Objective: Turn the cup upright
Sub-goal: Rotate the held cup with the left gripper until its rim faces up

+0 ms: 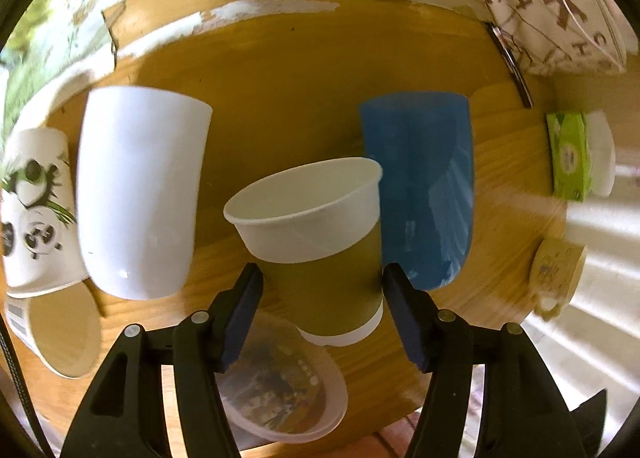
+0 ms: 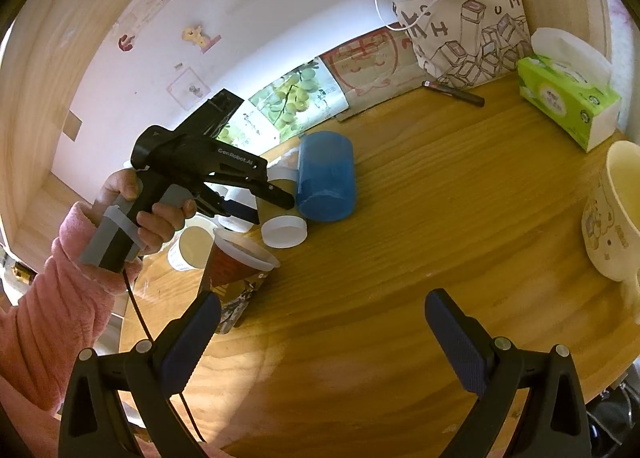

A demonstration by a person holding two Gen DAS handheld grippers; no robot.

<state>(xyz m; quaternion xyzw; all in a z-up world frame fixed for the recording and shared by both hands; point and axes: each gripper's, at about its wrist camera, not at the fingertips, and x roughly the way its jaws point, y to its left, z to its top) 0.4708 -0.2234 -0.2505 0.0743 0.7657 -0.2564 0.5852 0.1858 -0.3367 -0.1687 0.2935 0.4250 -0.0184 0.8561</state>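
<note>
A paper cup (image 1: 316,234) with a white rim and olive-brown sleeve stands mouth up, slightly tilted, between the fingers of my left gripper (image 1: 322,278). The jaws sit on both sides of its sleeve and appear closed on it. In the right wrist view the left gripper (image 2: 256,203) reaches among the cups and mostly hides this cup. My right gripper (image 2: 322,332) is open and empty above the wooden table (image 2: 400,217).
A blue cup (image 1: 420,185) and a white cup (image 1: 140,189) stand mouth down beside the held cup. A panda cup (image 1: 36,209), a lidded tub (image 1: 280,378), a cream mug (image 2: 616,217), a green tissue box (image 2: 568,97), a pen (image 2: 454,91).
</note>
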